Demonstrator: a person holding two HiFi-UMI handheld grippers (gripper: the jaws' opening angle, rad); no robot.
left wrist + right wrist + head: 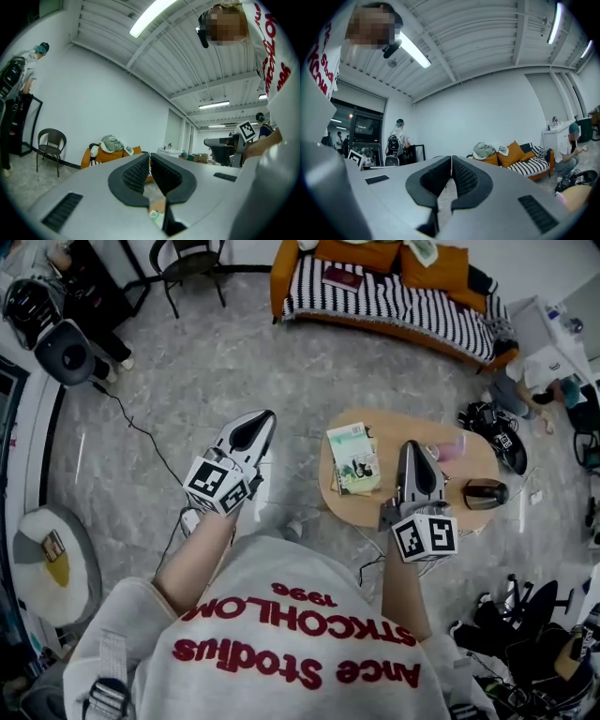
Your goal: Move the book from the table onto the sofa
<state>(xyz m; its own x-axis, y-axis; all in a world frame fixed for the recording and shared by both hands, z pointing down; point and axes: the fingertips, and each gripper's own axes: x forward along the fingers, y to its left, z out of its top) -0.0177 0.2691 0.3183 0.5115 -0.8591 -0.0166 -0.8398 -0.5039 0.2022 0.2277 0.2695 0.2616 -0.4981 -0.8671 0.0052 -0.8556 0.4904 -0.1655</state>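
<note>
Head view alone, whole book (pixel 354 459) on table (pixel 370 510)

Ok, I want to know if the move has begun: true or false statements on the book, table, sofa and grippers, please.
1. The green-covered book lies on the oval wooden table. True.
2. The left gripper holds that book. False: it is shut on nothing.
3. The right gripper is shut and empty. True.
4. The orange sofa with the striped cover is bare. False: a dark red book and orange cushions lie on it.
</note>
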